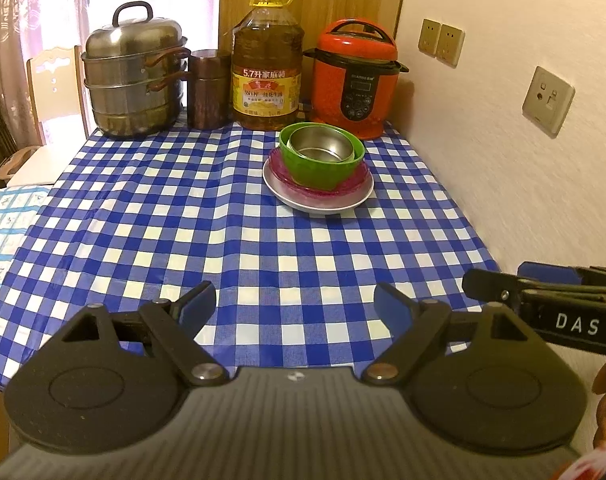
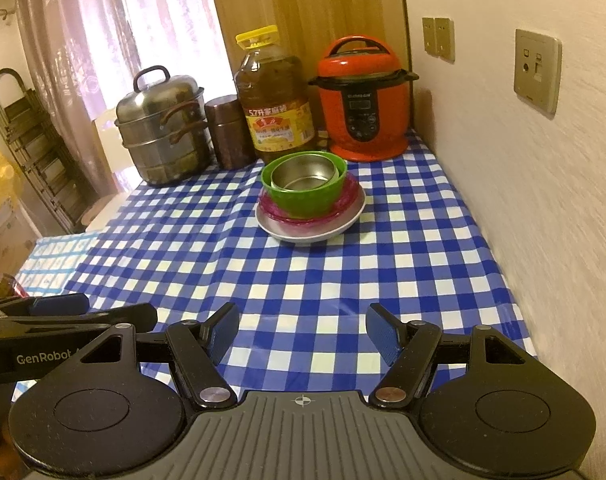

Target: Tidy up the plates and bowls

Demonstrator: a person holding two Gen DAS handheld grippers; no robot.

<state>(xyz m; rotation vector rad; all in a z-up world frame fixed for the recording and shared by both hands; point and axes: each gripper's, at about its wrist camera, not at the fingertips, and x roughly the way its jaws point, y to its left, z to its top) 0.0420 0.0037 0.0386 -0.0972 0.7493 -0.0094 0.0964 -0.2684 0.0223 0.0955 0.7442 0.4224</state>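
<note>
A: We start with the table (image 1: 207, 216), a wide flat top under a glossy blue-and-white checked cloth that fills the middle of both views, with a rough pale wall along the right edge.

B: Next we see the tiered steel steamer (image 1: 135, 80) at upper left, dull and domed, then the amber plastic oil jug (image 1: 267, 68), the rounded red cooker (image 1: 355, 80), and the coppery ribbed canister (image 1: 207, 88), all in a row at the back.

A: Just in front of the jug and cooker, we find the stack: a round white plate (image 1: 318, 200) on the cloth, a ruffled translucent pink plate (image 1: 343, 188) on it, a smooth green bowl (image 1: 319, 164) above, and a shiny metal bowl (image 1: 323, 145) nested inside.

B: At the bottom of each frame, our left gripper (image 1: 295, 304) and right gripper (image 2: 301, 330) hang well apart from the stack, blue-padded fingers spread wide, holding nothing. No object stands between them and the stack.
</note>
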